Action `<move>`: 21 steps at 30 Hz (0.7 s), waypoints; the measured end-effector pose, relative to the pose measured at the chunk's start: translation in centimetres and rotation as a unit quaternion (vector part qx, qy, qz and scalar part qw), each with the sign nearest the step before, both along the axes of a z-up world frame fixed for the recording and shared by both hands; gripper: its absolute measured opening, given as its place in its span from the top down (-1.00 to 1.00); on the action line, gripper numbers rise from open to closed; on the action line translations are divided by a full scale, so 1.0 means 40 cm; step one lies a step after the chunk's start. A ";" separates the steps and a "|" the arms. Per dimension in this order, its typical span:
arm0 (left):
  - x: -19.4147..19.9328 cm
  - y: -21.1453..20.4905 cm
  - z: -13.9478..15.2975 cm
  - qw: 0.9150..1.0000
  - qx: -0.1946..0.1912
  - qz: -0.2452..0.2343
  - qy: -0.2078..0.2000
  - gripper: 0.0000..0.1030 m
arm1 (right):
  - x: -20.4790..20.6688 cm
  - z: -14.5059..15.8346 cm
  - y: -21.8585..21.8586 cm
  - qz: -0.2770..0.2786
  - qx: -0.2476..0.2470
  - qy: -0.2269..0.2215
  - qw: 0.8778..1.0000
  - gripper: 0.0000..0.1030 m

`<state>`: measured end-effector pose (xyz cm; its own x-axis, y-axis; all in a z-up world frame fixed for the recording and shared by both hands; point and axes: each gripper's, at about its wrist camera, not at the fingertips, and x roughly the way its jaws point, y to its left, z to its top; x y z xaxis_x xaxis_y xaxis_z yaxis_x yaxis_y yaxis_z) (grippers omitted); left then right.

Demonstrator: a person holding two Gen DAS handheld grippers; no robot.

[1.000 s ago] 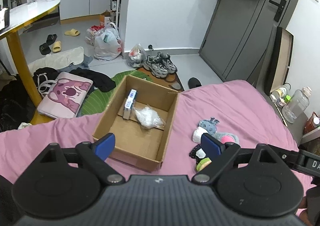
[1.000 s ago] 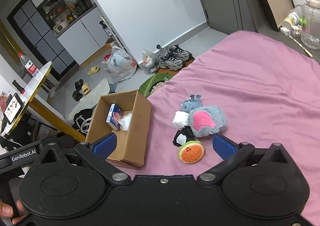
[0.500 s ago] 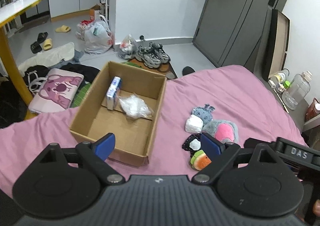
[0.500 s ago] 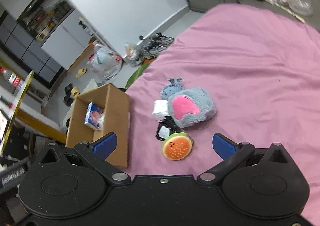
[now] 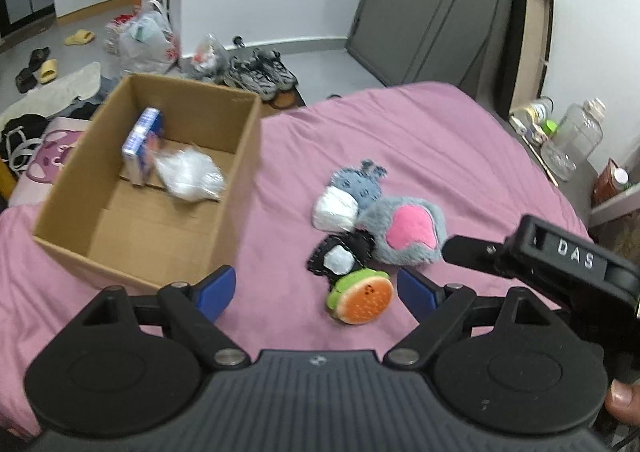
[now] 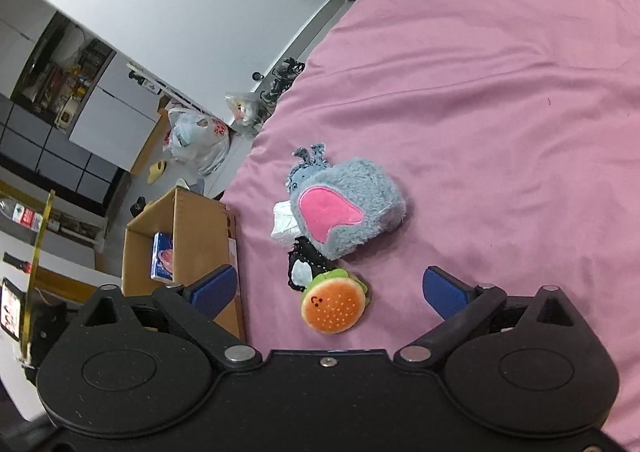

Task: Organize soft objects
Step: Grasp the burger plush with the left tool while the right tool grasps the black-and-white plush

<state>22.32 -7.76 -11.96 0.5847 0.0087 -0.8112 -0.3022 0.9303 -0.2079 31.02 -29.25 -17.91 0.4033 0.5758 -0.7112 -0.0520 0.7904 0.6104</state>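
Landmark: we place everything from the cardboard box (image 5: 148,188), which sits on the pink bedspread (image 5: 420,140) with its top open.

Inside the box: a blue carton (image 5: 142,146) upright against the far wall, a crumpled clear bag (image 5: 188,174) beside it.

Burger plush (image 6: 334,310): well to the right of the box, nearest our tongs of the whole cluster, lying on its side.

Black-and-white plush (image 5: 340,258): just behind the burger, touching it.

Grey plush with pink patch (image 6: 346,212): behind and to the right of that one, the biggest of the lot.

Donkey plush (image 5: 354,190): farthest of the cluster from us, white muzzle pointing toward the box.

Left gripper (image 5: 316,292): jaws spread wide with nothing between the pads, having just narrowed a little; it hangs between box and burger.

Right gripper (image 6: 334,292): also wide and empty (its jaws have likewise just been closing slightly), with the burger sitting in the gap but untouched.

Handling: we judge these light, squashy and unbreakable; fuzzy covers should grip well.

Where to hold: across the burger's bun edges, squeezing firmly, since stuffing gives way.

Risk: neighbours touch, so one may drag along.
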 end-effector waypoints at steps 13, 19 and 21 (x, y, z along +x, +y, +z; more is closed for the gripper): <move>0.084 -0.053 -0.132 0.999 -0.021 -0.012 0.044 -0.47 | 0.035 -0.064 0.010 0.016 0.039 0.041 0.998 -0.82; 0.119 -0.075 -0.191 0.998 -0.032 -0.019 0.053 -0.45 | 0.052 -0.089 0.015 0.026 0.046 0.057 0.997 -0.82; 0.129 -0.077 -0.206 0.998 -0.032 -0.018 0.052 -0.44 | 0.060 -0.095 0.031 0.036 0.043 0.059 0.997 -0.80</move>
<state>27.49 -10.85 -20.18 0.4958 -0.0652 -0.8660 -0.2919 0.9267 -0.2369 33.41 -28.02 -21.70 0.2758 0.6613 -0.6976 -0.0303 0.7314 0.6813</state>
